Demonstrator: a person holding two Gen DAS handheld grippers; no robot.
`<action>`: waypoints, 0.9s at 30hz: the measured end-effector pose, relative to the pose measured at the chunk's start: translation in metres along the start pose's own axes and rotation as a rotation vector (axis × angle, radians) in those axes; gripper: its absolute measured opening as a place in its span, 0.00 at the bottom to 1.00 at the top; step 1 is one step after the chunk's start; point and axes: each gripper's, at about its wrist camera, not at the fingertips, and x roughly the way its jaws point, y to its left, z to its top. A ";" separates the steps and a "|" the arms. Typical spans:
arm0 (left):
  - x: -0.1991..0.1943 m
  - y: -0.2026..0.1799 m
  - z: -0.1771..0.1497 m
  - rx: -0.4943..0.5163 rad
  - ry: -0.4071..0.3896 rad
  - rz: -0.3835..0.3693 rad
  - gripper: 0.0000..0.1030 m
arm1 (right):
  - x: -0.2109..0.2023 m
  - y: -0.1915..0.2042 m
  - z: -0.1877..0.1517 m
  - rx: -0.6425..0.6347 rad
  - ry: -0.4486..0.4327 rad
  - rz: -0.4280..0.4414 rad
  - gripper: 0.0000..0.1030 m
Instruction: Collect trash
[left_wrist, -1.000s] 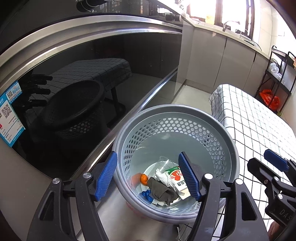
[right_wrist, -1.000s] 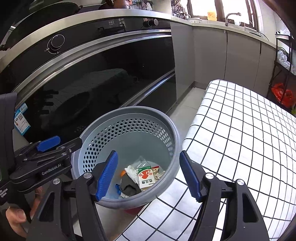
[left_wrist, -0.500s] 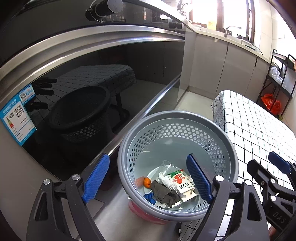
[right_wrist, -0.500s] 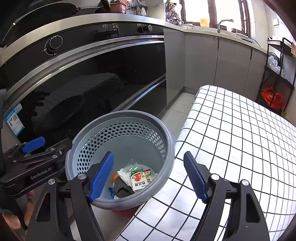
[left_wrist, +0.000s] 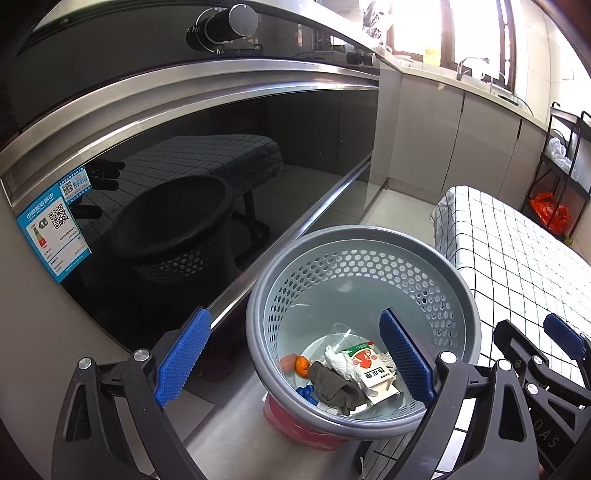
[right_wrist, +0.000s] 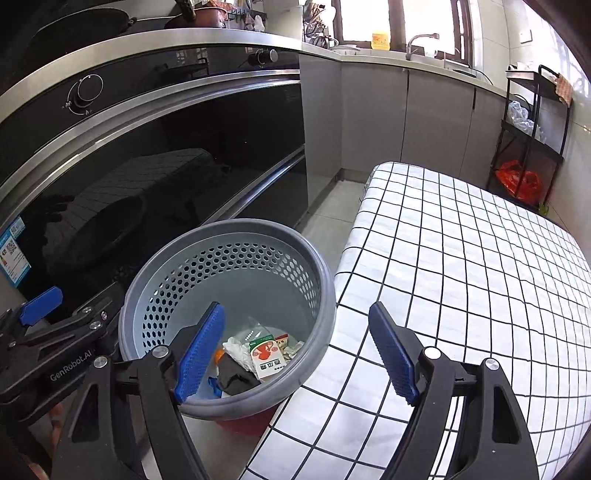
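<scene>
Both your left gripper (left_wrist: 295, 354) and right gripper (right_wrist: 297, 350) have jaws opening wide and empty over the bin (left_wrist: 458, 295), trash (left_wrist: 351, 373) lying at its bottom, checked tabletop (right_wrist: 461, 266) at three o'clock.

trash basket seen past the opening left gripper

the left gripper (left_wrist: 293, 360) is held over a grey perforated basket (left_wrist: 364, 242), its jaws opening with nothing gripped between them. a red-and-white carton (left_wrist: 371, 365), white crumpled paper (left_wrist: 338, 360), a dark cloth (left_wrist: 332, 386) and an orange piece (left_wrist: 302, 364) are seen lying inside. a checked tablecloth (left_wrist: 517, 258) is seen just beside the basket, and part of the right gripper (left_wrist: 535, 373) at the lower right edge.
</scene>
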 end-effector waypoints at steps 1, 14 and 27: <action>0.000 -0.001 0.000 0.002 0.000 -0.001 0.89 | 0.000 0.000 0.000 0.003 -0.001 -0.003 0.74; -0.003 -0.005 -0.001 0.012 -0.013 0.015 0.93 | -0.004 0.001 0.001 0.005 -0.020 -0.052 0.74; -0.005 -0.005 -0.001 0.011 -0.015 0.030 0.94 | -0.004 0.003 0.001 -0.001 -0.023 -0.062 0.74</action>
